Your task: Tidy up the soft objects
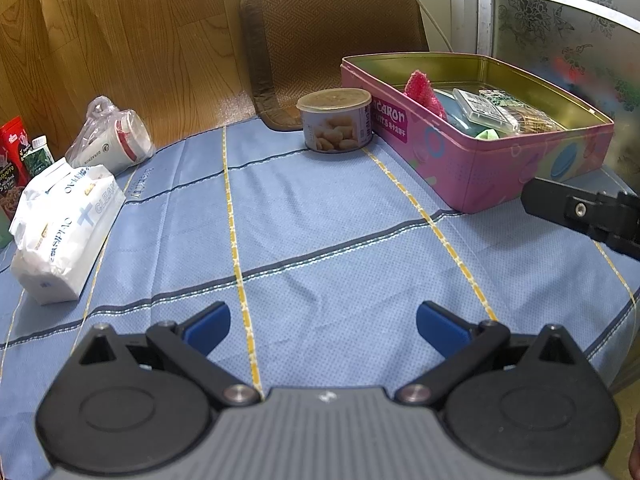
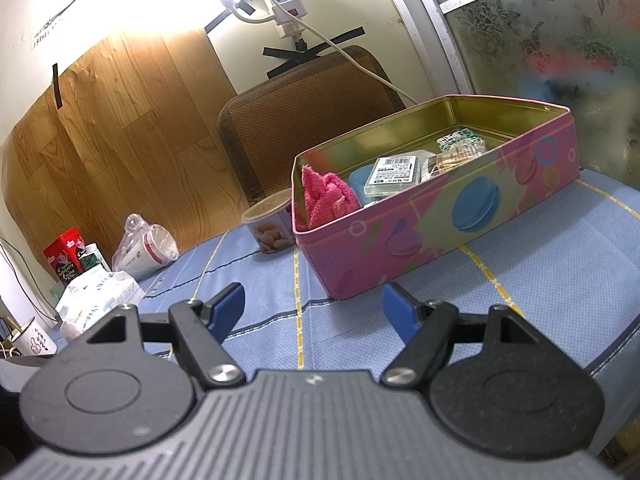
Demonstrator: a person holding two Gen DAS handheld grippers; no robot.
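Note:
A pink macaron tin [image 1: 500,168] stands open on the blue checked cloth [image 1: 304,216] at the right; it also shows in the right wrist view [image 2: 440,224]. A fuzzy pink soft item [image 1: 425,89] lies in its near-left end, seen also in the right wrist view [image 2: 326,196], beside small packets. My left gripper [image 1: 323,322] is open and empty over the cloth's middle. My right gripper [image 2: 313,308] is open and empty just in front of the tin; part of it shows at the right edge of the left wrist view [image 1: 588,214].
A nut can [image 1: 336,120] stands left of the tin. A white wet-wipes pack [image 1: 66,232], a bagged cup [image 1: 114,140] and a red packet [image 1: 12,160] lie at the left. A brown woven cushion [image 1: 332,40] leans on the back wall.

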